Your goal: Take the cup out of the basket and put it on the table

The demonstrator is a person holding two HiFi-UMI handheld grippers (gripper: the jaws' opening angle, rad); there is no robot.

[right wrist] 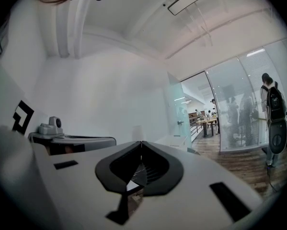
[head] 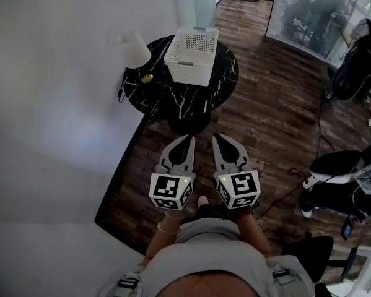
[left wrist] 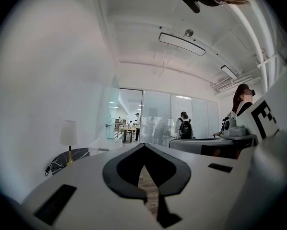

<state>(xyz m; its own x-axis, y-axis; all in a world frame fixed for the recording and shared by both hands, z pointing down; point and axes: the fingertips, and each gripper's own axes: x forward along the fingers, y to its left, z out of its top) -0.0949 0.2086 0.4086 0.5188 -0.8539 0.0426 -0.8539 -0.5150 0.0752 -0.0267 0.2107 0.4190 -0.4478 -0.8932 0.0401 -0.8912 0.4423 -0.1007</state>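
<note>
Dark wooden flooring is spreading beneath a round black marble-veined counter, which is carrying a white-shaded lamp at left and a white perforated plastic basket at right. No cup is showing in any view; presumably it is sitting inside the basket, hidden by its walls. The task looks to be only starting, with the approach not yet made. Well short of the counter, the left gripper is hanging with jaws closed together on nothing. Just beside it, the right gripper is likewise closed and empty. Next, one gripper needs carrying forward over the basket and opening.
</note>
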